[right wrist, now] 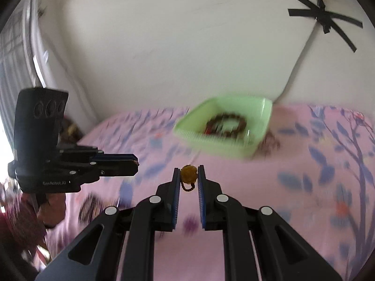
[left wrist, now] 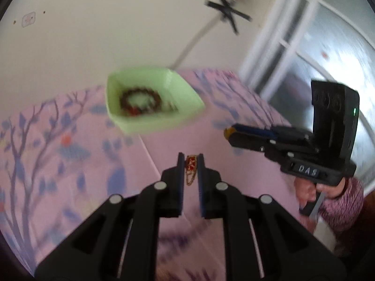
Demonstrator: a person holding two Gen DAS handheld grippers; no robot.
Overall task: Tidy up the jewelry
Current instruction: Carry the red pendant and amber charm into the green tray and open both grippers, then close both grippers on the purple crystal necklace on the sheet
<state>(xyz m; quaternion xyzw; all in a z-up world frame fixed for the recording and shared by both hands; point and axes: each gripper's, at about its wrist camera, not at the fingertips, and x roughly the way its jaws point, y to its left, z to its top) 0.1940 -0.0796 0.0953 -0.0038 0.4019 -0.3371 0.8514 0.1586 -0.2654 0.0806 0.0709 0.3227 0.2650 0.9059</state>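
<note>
Surface: a counter under a pink cloth printed with purple branches and leaves; both views are motion-blurred.

Green tray: square, pale green plastic, standing near the counter's far edge by the white wall. It holds a dark beaded bracelet lying flat as a ring, with small red pieces beside it at the tray's near side.

Left tool: raised above the cloth, short of the tray, its fingers clamped on a red and gold pendant at their tips; a fine gold chain hangs down from it between the fingers.

Right tool: also raised above the cloth on the near side of the tray, fingers closed on an amber bead charm at the tips; a short loop of dark cord dangles below it.

Person: a hand in a pink knitted sleeve grips the right tool's handle.
</note>
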